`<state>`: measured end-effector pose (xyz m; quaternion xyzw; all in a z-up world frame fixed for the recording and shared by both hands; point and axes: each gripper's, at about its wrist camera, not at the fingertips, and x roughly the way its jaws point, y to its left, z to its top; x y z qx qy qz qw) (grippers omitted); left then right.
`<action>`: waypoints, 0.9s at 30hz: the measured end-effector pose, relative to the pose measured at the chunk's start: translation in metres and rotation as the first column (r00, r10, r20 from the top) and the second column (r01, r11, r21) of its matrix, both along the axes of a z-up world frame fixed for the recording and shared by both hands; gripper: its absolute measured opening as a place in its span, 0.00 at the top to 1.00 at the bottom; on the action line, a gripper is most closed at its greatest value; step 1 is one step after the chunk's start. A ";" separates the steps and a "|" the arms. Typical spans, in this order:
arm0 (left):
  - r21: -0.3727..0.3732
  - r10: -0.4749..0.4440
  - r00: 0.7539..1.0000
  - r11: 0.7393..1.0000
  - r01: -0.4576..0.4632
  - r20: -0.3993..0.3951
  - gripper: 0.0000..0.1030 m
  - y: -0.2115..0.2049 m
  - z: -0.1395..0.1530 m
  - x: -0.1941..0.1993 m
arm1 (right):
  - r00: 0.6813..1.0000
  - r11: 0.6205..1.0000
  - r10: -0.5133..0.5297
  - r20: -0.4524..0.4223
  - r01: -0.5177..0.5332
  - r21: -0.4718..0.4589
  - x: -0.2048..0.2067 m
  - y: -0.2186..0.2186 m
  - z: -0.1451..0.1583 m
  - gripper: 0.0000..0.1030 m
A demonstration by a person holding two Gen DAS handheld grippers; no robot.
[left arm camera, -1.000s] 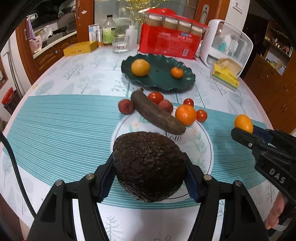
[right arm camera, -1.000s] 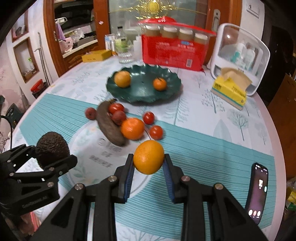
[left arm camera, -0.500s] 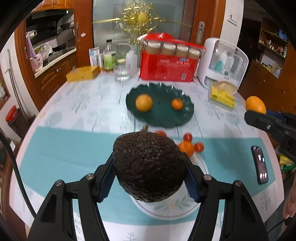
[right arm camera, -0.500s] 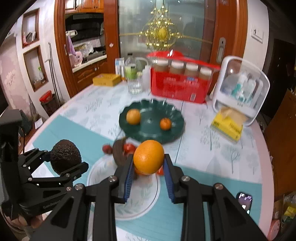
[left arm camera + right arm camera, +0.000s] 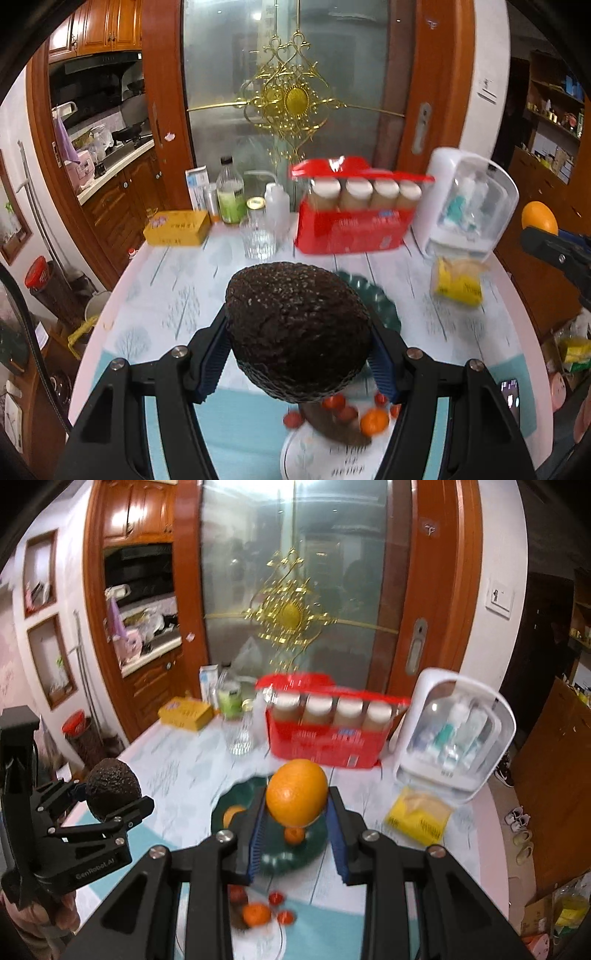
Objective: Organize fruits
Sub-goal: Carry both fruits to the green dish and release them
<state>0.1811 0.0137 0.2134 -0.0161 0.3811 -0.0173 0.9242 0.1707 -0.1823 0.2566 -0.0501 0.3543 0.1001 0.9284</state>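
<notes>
Left gripper (image 5: pixel 297 354): black two-finger frame with blue ribbed pads (image 5: pixel 210 363), pointing forward and down over the table, jaws clamped mid-width on an avocado (image 5: pixel 297 330) that fills the gap. In the right wrist view it stands at lower left, carried by a hand (image 5: pixel 55 915) wrapped round its grip.

Right gripper (image 5: pixel 297 827): same build, same downward tilt, jaws drawn narrow on an orange (image 5: pixel 297 792) pinched between the pads (image 5: pixel 256 840). In the left wrist view only one finger shows, at the right edge.
</notes>
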 end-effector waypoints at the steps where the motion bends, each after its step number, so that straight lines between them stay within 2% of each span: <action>1: -0.007 0.003 1.000 1.000 -0.003 -0.009 0.37 0.000 0.005 0.016 | 1.000 1.000 -0.004 0.005 0.004 0.000 0.010 0.001 0.003 0.70; 4: -0.022 0.014 1.000 1.000 -0.014 -0.026 0.37 0.002 0.008 0.057 | 1.000 0.999 -0.013 0.015 0.013 -0.033 0.045 0.008 0.003 0.70; 7: -0.037 0.038 0.997 0.998 -0.041 -0.063 0.37 0.003 -0.008 0.100 | 1.000 0.999 -0.003 -0.031 0.002 -0.045 0.077 0.015 -0.021 0.70; 11: -0.035 0.053 0.985 0.998 -0.059 -0.165 0.37 -0.001 -0.061 0.150 | 0.993 0.998 0.030 -0.117 -0.036 -0.052 0.110 0.026 -0.076 0.70; 15: -0.027 0.055 0.961 0.998 -0.065 -0.272 0.37 -0.008 -0.130 0.187 | 0.968 0.996 0.069 -0.240 -0.079 -0.034 0.130 0.037 -0.151 0.70; 19: -0.002 0.058 0.936 0.998 -0.063 -0.346 0.37 -0.018 -0.185 0.203 | 0.924 0.993 0.101 -0.370 -0.119 -0.026 0.141 0.050 -0.229 0.70; 22: 0.005 0.055 0.920 0.998 -0.057 -0.389 0.37 -0.023 -0.217 0.210 | 0.889 0.990 0.118 -0.443 -0.138 -0.013 0.142 0.054 -0.269 0.70; 25: 0.024 0.045 0.918 0.999 -0.039 -0.393 0.37 -0.030 -0.236 0.216 | 0.863 0.987 0.144 -0.484 -0.162 0.005 0.138 0.057 -0.294 0.70; 27: 0.020 0.030 0.918 1.000 -0.024 -0.396 0.37 -0.035 -0.245 0.219 | 0.857 0.985 0.151 -0.493 -0.170 0.006 0.136 0.058 -0.303 0.70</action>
